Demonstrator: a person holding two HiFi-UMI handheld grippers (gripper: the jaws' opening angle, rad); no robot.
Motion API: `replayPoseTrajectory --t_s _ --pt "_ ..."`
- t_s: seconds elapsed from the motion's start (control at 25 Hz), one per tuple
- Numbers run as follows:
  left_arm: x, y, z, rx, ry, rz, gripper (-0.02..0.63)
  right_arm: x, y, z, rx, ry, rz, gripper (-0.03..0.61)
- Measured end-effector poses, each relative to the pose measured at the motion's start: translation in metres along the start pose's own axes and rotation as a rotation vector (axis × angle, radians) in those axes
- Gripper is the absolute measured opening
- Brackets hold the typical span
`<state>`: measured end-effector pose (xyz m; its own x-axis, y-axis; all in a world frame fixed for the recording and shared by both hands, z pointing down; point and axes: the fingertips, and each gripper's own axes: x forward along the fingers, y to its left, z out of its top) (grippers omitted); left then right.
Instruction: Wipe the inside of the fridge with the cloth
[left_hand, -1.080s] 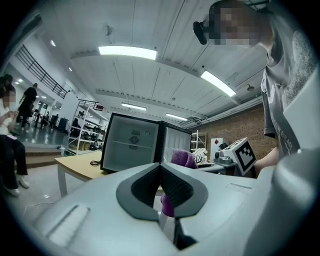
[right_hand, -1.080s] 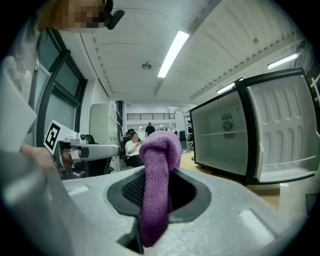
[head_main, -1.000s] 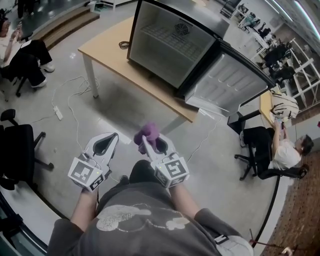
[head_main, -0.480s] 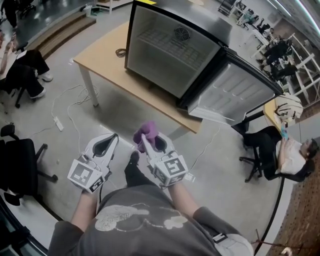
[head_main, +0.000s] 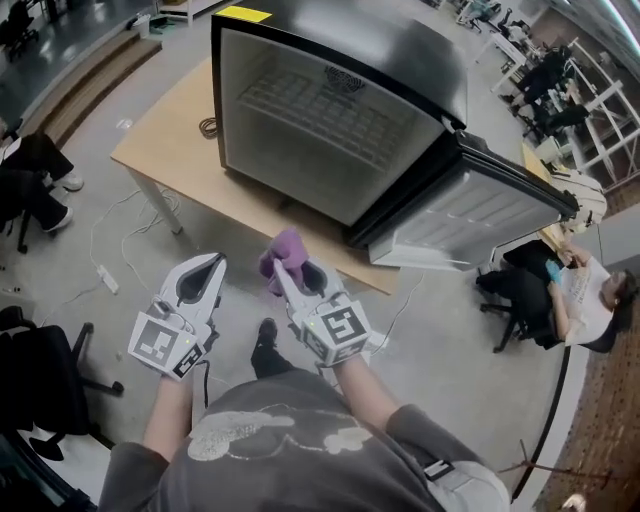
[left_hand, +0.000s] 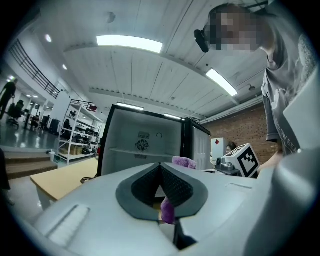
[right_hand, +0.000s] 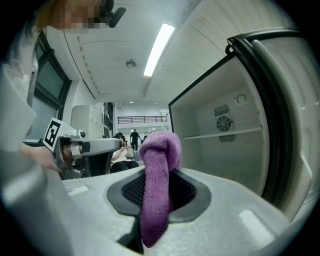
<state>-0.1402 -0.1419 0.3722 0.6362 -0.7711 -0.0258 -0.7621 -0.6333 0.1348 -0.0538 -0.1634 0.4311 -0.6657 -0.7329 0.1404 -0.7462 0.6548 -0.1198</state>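
A black fridge (head_main: 330, 130) stands on a wooden table (head_main: 165, 150), its door (head_main: 480, 215) swung open to the right and its white inside with one wire shelf showing. My right gripper (head_main: 279, 268) is shut on a purple cloth (head_main: 285, 248), which bunches up above the fingers, short of the table's front edge. In the right gripper view the cloth (right_hand: 157, 185) hangs down between the jaws, with the fridge (right_hand: 225, 130) ahead on the right. My left gripper (head_main: 215, 262) is beside it, shut, its tips (left_hand: 160, 166) touching with nothing held.
A coiled cable (head_main: 207, 127) lies on the table left of the fridge. Cables and a power strip (head_main: 103, 278) trail over the floor. A black office chair (head_main: 40, 370) stands at the left. Seated people are at the far left (head_main: 30, 170) and right (head_main: 590, 290).
The view has moved closer to the fridge, which now looks larger and nearer. Both grippers keep their pose, the right still gripping the cloth.
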Motion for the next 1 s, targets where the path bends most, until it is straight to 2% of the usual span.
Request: replayPoseTrajectory --t_s 0.24,0.44,0.76,1.0 --pt "0.052 0.039 0.002 -0.011 -0.005 -0.004 0.017 0.038 -0.046 0.013 -0.013 0.000 -0.020 0.075" --pt "0.084 0.057 0.012 0.034 -0.006 -0.016 0.017 0.064 -0.074 0.023 -0.011 -0.028 -0.033 0.075" --pt "0.118 0.073 0.032 0.073 -0.008 -0.042 0.017 0.089 -0.085 0.052 -0.044 -0.081 -0.034 0.075" --pt "0.149 0.097 0.041 0.092 -0.001 -0.067 0.017 0.112 -0.097 0.073 -0.060 -0.112 -0.078 0.075"
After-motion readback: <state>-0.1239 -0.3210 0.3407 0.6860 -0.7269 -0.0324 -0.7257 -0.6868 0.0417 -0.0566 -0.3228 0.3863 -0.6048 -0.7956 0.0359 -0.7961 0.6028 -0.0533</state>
